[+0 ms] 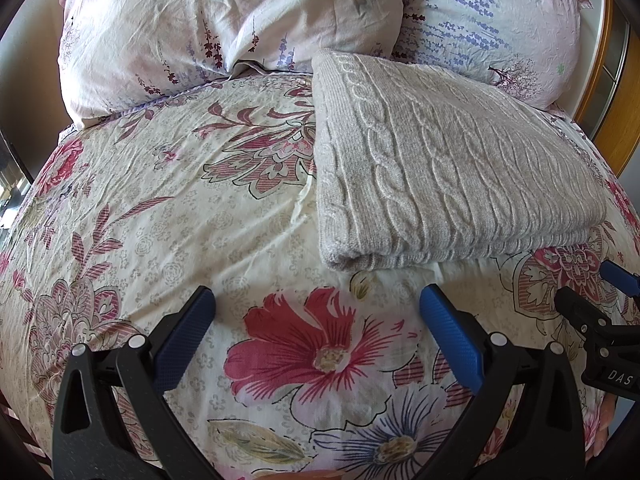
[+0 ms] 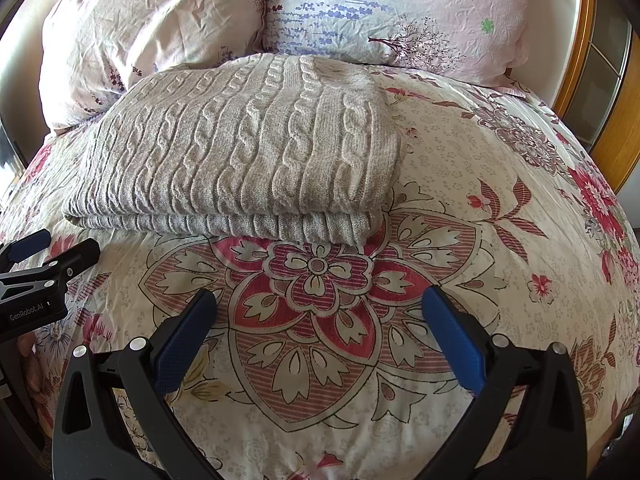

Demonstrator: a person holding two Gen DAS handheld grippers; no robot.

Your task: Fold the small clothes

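A grey cable-knit sweater lies folded into a thick rectangle on the floral bedspread, its folded edge facing me. It also shows in the right wrist view. My left gripper is open and empty, hovering over the bedspread just in front of the sweater's left corner. My right gripper is open and empty, in front of the sweater's right part. The right gripper shows at the right edge of the left wrist view. The left gripper shows at the left edge of the right wrist view.
Two floral pillows lean at the head of the bed behind the sweater. A wooden frame stands at the right of the bed. A dark edge is at the left.
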